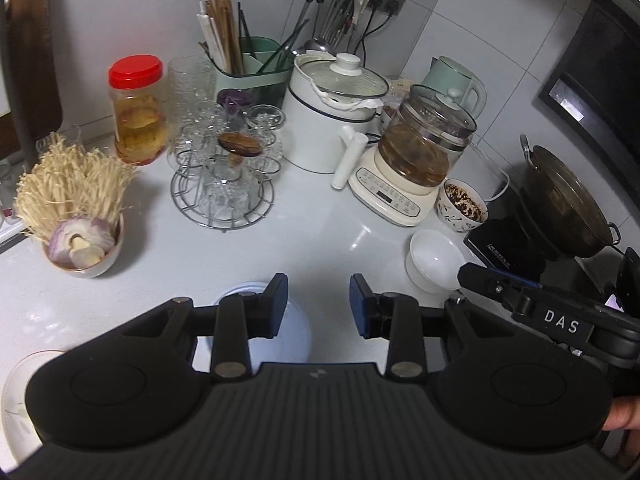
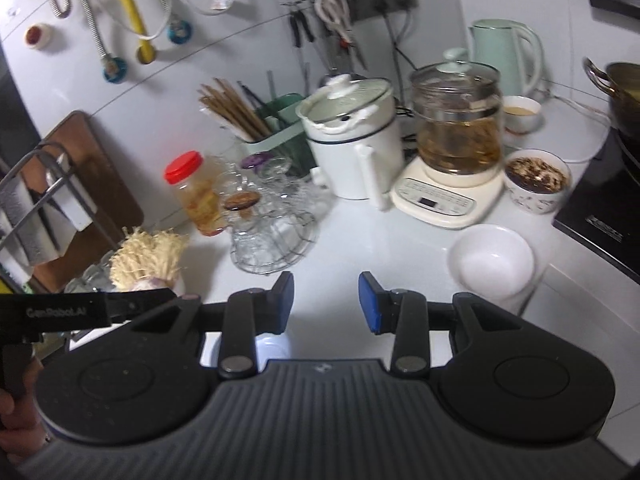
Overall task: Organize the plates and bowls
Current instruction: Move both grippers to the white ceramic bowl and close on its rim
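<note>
Both grippers hover over the white countertop (image 1: pixel 320 240) with jaws spread wide, holding nothing. The left gripper (image 1: pixel 319 306) hangs above a pale blue bowl (image 1: pixel 296 332) at lower centre. An empty white bowl (image 2: pixel 492 266) sits right of the right gripper (image 2: pixel 326 304), near the tea kettle base (image 2: pixel 444 196).

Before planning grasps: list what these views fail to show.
- Pale blue-rimmed round dish: left wrist view, mostly covered by the open left gripper; type unclear.
- Floral white plate: cut by the edge and gripper body.
- Empty white bowl: right wrist view, motion-blurred, beyond the open right gripper.
</note>
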A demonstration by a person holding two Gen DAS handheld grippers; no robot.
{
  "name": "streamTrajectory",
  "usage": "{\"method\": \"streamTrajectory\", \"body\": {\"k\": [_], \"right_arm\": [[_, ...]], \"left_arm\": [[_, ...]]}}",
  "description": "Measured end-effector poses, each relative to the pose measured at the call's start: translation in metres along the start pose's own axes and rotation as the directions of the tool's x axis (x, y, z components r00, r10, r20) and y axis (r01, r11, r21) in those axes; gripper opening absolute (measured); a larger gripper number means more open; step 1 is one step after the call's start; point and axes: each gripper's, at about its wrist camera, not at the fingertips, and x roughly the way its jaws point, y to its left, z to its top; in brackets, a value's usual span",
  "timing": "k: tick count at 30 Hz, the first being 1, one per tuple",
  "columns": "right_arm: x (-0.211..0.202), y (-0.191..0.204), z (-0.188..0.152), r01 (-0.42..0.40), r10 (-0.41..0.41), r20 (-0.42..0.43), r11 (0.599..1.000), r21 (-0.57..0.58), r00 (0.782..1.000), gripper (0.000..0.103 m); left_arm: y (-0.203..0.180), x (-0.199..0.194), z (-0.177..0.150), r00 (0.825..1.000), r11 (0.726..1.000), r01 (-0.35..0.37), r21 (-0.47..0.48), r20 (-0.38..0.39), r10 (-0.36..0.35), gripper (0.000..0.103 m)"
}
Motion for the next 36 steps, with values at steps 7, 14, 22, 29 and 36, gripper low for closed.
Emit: {"method": "streamTrajectory", "body": {"k": [7, 14, 22, 29, 36], "right_arm": [[0.007, -0.043, 0.014, 0.055, -0.055, 0.002, 0.998, 0.033, 0.998, 0.039], [0.020, -0.093, 0.034, 0.102, -0.101, -0.007, 0.992, 0.077, 0.995, 0.039], [0.046, -0.149, 0.050, 0.142, -0.136, -0.052, 0.983, 0.119, 0.989, 0.041], [0.071, -0.190, 0.057, 0.115, -0.099, -0.100, 0.980, 0.165, 0.990, 0.061], [0.098, -0.219, 0.053, 0.104, -0.074, -0.160, 0.977, 0.185, 0.984, 0.061]], "left_arm": [[-0.033, 0.041, 0.014, 0.999, 1.000, 0.018, 0.004, -0.047, -0.017, 0.042], [-0.067, 0.089, 0.034, 0.997, 1.000, 0.020, 0.022, -0.078, -0.019, 0.044], [-0.098, 0.149, 0.054, 0.993, 1.000, 0.014, 0.027, -0.120, -0.011, 0.050], [-0.109, 0.193, 0.063, 0.988, 1.000, 0.020, -0.022, -0.156, -0.023, 0.053], [-0.117, 0.238, 0.052, 0.976, 0.996, 0.044, -0.083, -0.211, -0.060, 0.053]]}}
